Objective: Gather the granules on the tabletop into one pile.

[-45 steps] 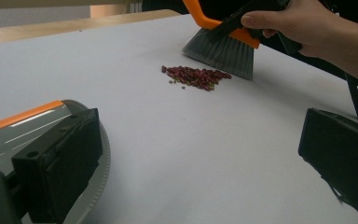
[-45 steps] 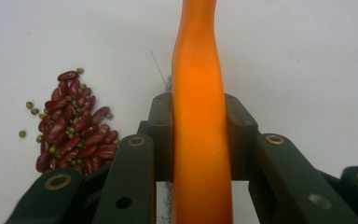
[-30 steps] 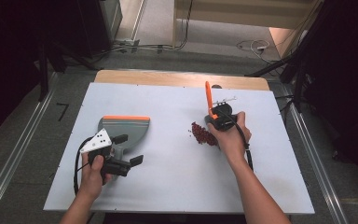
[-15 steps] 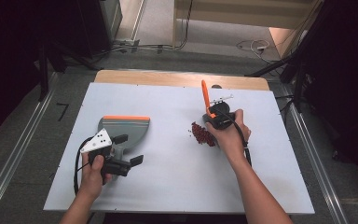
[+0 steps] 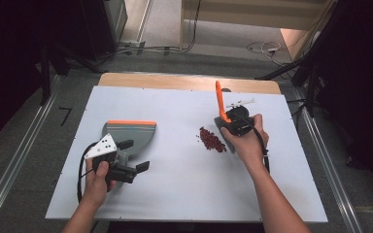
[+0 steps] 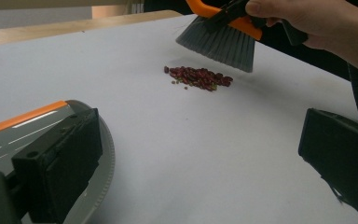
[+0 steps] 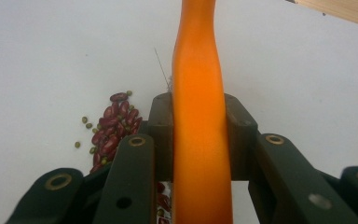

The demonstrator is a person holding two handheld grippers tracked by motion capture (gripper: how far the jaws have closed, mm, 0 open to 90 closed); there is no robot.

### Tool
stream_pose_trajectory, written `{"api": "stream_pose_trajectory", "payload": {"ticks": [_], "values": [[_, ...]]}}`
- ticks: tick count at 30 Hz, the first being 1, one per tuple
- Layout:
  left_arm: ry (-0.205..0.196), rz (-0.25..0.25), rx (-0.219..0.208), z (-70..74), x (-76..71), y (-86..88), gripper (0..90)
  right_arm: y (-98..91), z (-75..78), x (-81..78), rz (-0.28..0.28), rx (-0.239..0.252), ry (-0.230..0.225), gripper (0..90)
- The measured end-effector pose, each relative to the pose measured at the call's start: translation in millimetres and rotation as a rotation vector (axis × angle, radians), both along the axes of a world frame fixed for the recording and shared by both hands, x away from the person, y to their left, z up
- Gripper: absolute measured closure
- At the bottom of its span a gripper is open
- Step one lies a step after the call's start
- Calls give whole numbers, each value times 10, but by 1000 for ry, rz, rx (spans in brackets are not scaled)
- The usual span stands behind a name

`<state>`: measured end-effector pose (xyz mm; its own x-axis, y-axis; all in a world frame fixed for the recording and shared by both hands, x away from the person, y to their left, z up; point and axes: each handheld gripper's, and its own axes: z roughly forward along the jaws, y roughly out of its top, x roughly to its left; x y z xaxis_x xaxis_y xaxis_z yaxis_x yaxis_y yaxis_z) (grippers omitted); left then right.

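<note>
A small pile of dark red beans [image 5: 212, 140] with a few green ones lies right of the white table's middle. My right gripper [image 5: 235, 124] is shut on the orange handle [image 7: 199, 93] of a hand brush. Its grey bristles [image 6: 219, 44] hang just above the table, right beside the beans [image 6: 198, 77]. A grey dustpan [image 5: 128, 132] with an orange lip lies flat at the left. My left gripper [image 5: 134, 155] stands open at its near edge, one jaw over the pan [image 6: 23, 133] and only bare table between the jaws.
The white table top [image 5: 175, 194] has a wooden strip [image 5: 175, 81] along its far edge. A small white object [image 5: 240, 103] lies behind the brush. Metal rails run down both sides of the table, and cables lie on the floor beyond.
My right hand has lifted the brush a little off the table beside the beans. The left hand and the dustpan have stayed put.
</note>
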<state>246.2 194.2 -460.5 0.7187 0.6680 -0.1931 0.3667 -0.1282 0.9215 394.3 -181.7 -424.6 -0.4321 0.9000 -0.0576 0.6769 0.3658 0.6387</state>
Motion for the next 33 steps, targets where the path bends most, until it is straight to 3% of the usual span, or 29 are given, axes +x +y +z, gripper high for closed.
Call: {"api": "stream_pose_trajectory", "payload": {"ticks": [18, 33], "values": [[-27, 37, 13, -3, -14, 5, 3, -628, 13, -431, 40, 190, -22, 682], [-27, 48, 25, -16, -11, -1, 3, -1009, -130, -735, 76, 289, -5, 682]]}}
